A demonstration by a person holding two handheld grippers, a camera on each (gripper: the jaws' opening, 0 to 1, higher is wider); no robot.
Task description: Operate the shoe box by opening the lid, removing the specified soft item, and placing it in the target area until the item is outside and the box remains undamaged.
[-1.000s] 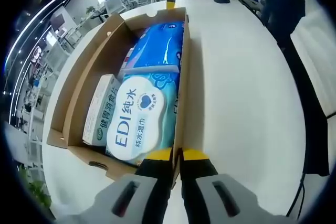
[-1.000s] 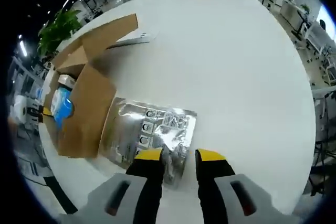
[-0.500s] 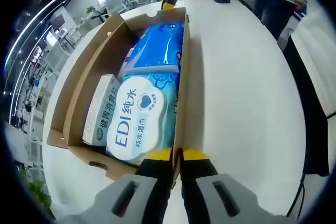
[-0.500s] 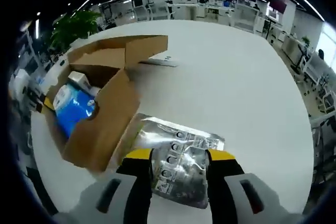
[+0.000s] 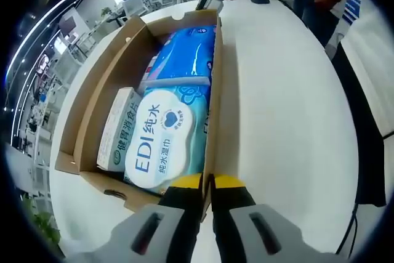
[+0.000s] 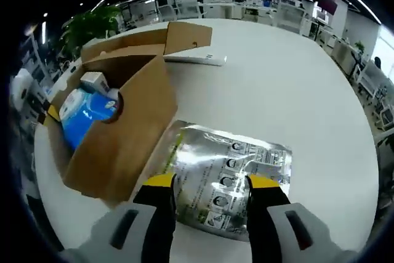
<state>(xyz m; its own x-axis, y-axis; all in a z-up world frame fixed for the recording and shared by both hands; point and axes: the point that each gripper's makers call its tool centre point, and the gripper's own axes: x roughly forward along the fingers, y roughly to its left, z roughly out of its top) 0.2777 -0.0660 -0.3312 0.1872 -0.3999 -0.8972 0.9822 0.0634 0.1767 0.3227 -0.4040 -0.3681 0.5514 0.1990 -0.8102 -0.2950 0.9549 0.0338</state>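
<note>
As judged from how things lie, at the placing step and close to its end. Lid flap (image 6: 184, 35) thrown back, shoe box (image 6: 123, 127) open and whole, no tear or crush to be seen. Soft item, a silver foil pouch (image 6: 234, 158), out of the box and flat on the white table (image 6: 301, 90), one edge just beside the box's outer wall.

Right claw (image 6: 210, 184) spread wide, yellow tips astride the near end of the pouch, gripping nothing; cannot tell whether touching the foil or hanging just above it. Left claw (image 5: 207, 184) closed narrow on the top edge of the box's near wall, steadying it.

Next, by judgement: lift the right claw straight away without dragging the pouch against the cardboard, then ease the left claw off the wall gently so as not to bend it.

Readable writing, left gripper view: "EDI 纯水 湿巾" on the pale wet-wipe pack (image 5: 163, 140); "健胃消食片" down the white carton (image 5: 117, 130) beside it. Blue pack (image 5: 188, 50) behind: print too small to read. On the pouch, rows of small dark pictograms, not legible.
</note>
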